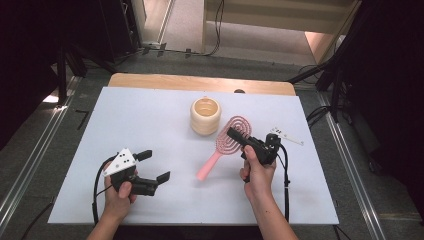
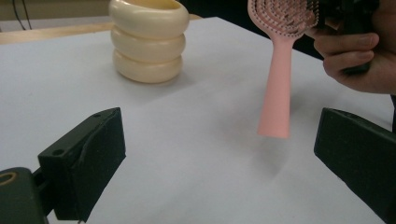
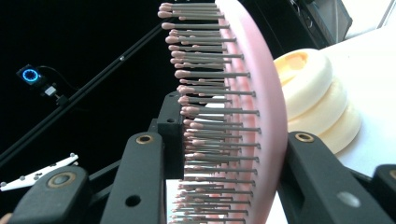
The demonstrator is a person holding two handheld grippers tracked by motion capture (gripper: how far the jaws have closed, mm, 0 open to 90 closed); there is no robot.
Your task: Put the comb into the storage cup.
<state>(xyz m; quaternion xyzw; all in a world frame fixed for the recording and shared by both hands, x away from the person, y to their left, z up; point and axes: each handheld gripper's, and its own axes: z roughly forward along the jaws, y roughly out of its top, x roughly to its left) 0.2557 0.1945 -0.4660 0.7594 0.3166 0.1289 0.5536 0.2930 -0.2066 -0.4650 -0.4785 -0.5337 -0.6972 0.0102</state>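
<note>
The pink plastic paddle hairbrush [image 1: 226, 142] hangs handle-down over the white table [image 1: 150, 125], its bristled head clamped in the right gripper [image 1: 235, 135], just beside the cream ringed cup [image 1: 205, 115]. The left gripper [image 1: 152, 166], jaws wide apart and empty, faces it.

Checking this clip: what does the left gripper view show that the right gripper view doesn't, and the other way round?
Left gripper view alone: the left gripper with its jaws wide open and nothing between them, the pink hairbrush's handle hanging clear above the white table, and the hand around the right gripper.

Right gripper view alone: the brush's grey bristles close up, the right gripper shut on the brush head, and a blue ring light in the dark background.

Both: the pink hairbrush and the cream ribbed cup.
</note>
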